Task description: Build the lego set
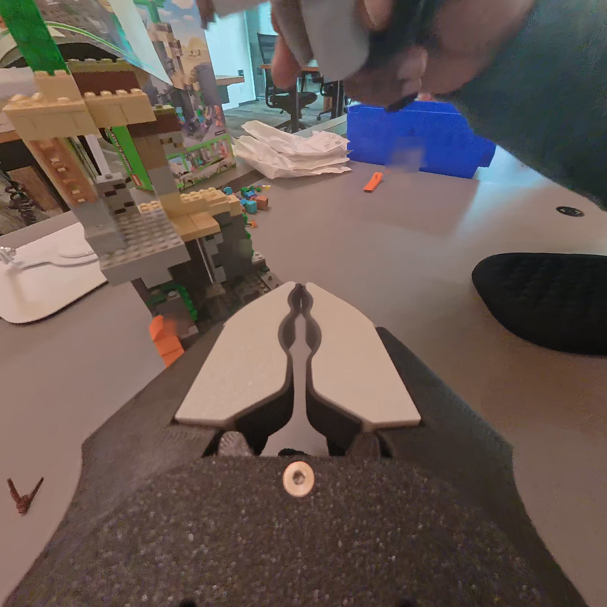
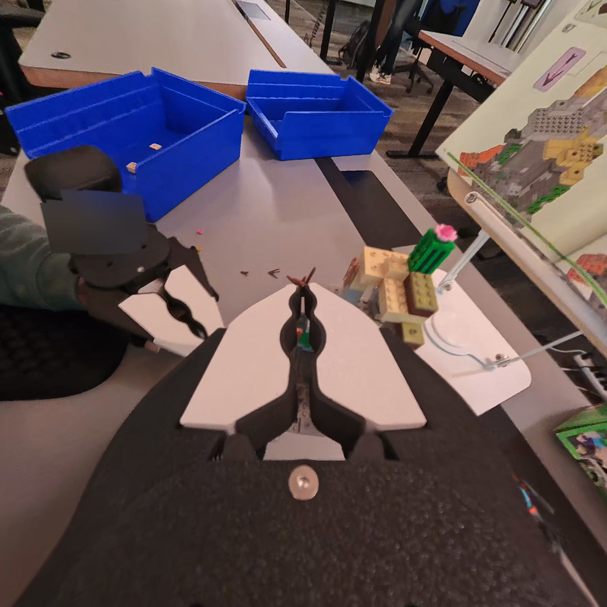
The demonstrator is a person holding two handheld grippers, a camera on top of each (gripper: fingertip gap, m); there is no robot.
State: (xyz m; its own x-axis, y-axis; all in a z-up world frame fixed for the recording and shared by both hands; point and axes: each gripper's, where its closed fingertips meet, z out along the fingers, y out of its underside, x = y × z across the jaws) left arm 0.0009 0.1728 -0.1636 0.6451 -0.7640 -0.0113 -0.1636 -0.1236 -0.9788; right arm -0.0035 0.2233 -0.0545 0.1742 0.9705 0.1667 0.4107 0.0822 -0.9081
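The tall lego build, tan, grey and brown, stands left of my left gripper, which is shut and looks empty, low over the table. My right gripper is shut on a small brown twig piece and is held above the build's base. The build's top with a green cactus is just to its right. Two more twig pieces lie on the table ahead, and another lies at the left. The left gripper also shows in the right wrist view. The right gripper appears blurred at the top of the left wrist view.
Two blue bins stand at the far side, the left with two small tan pieces. An instruction booklet on a clear stand sits right, on a white base. There are also paper bags, an orange separator, loose bricks, the set box and a black pad. The tips of one gripper are about 12 cm away from the tips of the other.
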